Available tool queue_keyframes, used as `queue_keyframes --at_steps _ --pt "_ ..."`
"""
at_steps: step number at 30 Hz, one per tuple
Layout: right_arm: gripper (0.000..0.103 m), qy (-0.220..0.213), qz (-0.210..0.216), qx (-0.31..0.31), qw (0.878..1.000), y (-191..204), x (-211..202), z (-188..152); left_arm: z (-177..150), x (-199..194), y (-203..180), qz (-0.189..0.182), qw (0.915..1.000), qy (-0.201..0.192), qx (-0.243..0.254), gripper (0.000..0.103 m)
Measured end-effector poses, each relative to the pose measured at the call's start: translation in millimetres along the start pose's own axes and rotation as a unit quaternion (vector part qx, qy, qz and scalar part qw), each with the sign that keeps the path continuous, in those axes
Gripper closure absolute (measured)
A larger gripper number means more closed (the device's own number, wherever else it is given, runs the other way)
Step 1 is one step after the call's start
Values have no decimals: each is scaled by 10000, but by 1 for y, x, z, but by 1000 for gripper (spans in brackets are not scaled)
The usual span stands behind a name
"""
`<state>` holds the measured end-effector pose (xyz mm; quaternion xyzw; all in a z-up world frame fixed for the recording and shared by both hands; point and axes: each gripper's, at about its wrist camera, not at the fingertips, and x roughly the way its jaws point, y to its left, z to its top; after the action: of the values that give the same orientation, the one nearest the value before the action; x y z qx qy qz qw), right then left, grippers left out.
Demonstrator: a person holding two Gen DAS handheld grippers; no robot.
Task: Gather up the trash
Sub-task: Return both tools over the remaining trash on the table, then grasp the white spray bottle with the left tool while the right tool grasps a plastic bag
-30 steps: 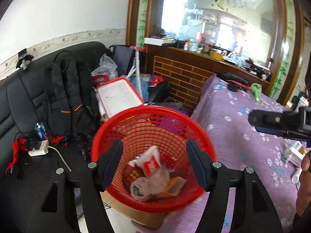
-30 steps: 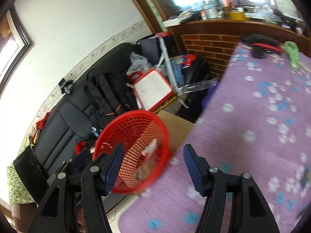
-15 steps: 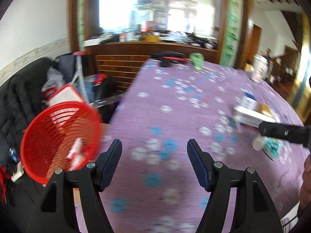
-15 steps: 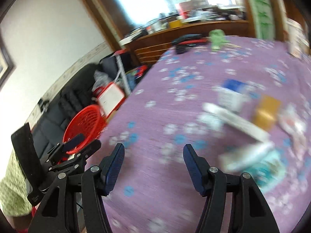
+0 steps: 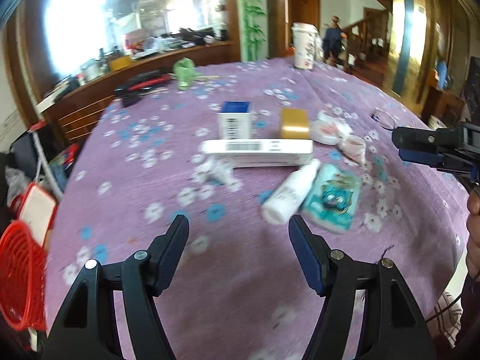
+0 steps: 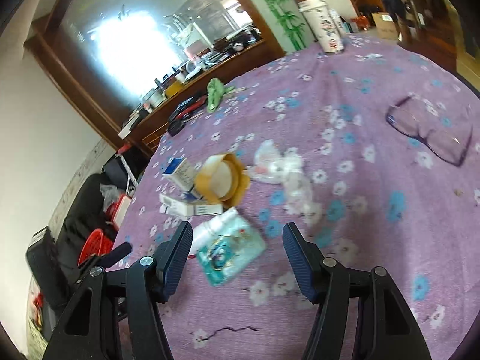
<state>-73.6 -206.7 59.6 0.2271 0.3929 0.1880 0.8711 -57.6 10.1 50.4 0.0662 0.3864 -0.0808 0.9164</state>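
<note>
In your left wrist view, you are holding the left gripper [image 5: 238,229] over the near part of the desk [image 5: 240,285], which is wearing a purple flowered cloth, and its fingers [image 5: 174,246] are standing apart with nothing between them. The trash is lying in a cluster ahead of those fingers: a white bottle [image 5: 289,193] on its side is touching a teal packet [image 5: 331,201], a long white box [image 5: 258,150] is lying across behind them, and a blue-and-white box [image 5: 235,120], a roll of tan tape [image 5: 294,123] and crumpled clear wrappers [image 5: 339,135] are sitting just beyond. The red basket [image 5: 19,276] is showing off the desk's left edge, well apart from the cluster. The right gripper [image 5: 420,147] is reaching in from the right edge. In your right wrist view, you are holding the right gripper [image 6: 237,252] with its fingers [image 6: 297,255] apart and empty, and the teal packet [image 6: 231,249] is lying on the cloth just ahead of the gap, toward the left finger, with the white bottle [image 6: 210,229] beside it. The tan tape [image 6: 220,178] and the boxes are sitting farther off, and a pair of glasses [image 6: 429,132] is lying to the right. The red basket [image 6: 94,244] is standing down beside the desk at the left.
</note>
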Motion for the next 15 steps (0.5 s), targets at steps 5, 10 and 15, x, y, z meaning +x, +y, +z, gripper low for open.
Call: queue_keyframes --at_steps 5,10,15 --pt "36 -66 13 55 10000 -11 -6 0 17 31 -15 -132 9994 273 137 42" --pt "36 -76 9 126 9999 -22 -8 1 25 54 -25 -218 9983 461 280 54" --pt "36 -81 -46 186 9998 -32 -8 5 27 74 -31 -256 9974 617 256 58"
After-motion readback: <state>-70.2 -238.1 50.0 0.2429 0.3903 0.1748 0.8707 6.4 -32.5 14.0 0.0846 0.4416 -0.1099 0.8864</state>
